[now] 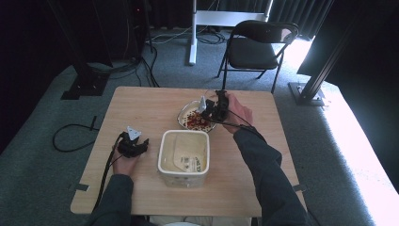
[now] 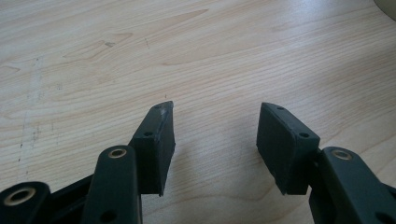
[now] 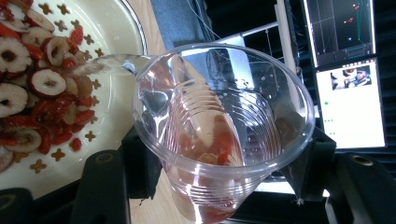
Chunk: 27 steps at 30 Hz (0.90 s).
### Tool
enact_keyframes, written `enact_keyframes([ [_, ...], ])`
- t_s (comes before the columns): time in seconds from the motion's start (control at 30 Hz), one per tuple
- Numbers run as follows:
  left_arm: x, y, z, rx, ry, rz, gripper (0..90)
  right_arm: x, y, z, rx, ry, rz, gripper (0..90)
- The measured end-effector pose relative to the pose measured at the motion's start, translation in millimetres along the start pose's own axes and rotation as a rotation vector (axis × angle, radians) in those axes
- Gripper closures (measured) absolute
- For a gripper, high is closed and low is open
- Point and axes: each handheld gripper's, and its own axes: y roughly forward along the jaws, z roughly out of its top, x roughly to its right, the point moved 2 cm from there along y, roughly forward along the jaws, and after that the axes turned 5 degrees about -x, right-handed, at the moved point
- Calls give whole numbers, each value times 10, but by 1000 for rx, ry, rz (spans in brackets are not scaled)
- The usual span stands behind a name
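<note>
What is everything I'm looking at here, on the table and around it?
Clear plastic cup: one, see-through, tipped over the bowl, clamped in the right gripper.
Bowl: one, cream, table centre, holding red and white dried fruit slices.
Tub: one, cream, square, near the table's front edge.
Table: one, light wood.
Folding chair: one, black, beyond the table.
Screens: two, lit, behind the cup.
Left gripper: one, black, open, over bare table.
Right gripper: one, black, shut on the cup.
</note>
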Motion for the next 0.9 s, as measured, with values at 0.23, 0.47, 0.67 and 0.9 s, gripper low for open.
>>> enact_keyframes([
  [0.23, 1, 1, 0, -1, 0, 0, 474, -4, -1, 8, -2, -19, -12, 383],
  [0.47, 2, 2, 1, -2, 3, 2, 474, -14, -12, 29, -4, -53, -24, 383],
  [0.67, 3, 2, 1, -3, 2, 2, 474, -33, -34, 77, -4, -94, -36, 383],
  [0.9, 2, 2, 1, -3, 2, 1, 474, -69, -78, 143, -16, -209, -96, 382],
])
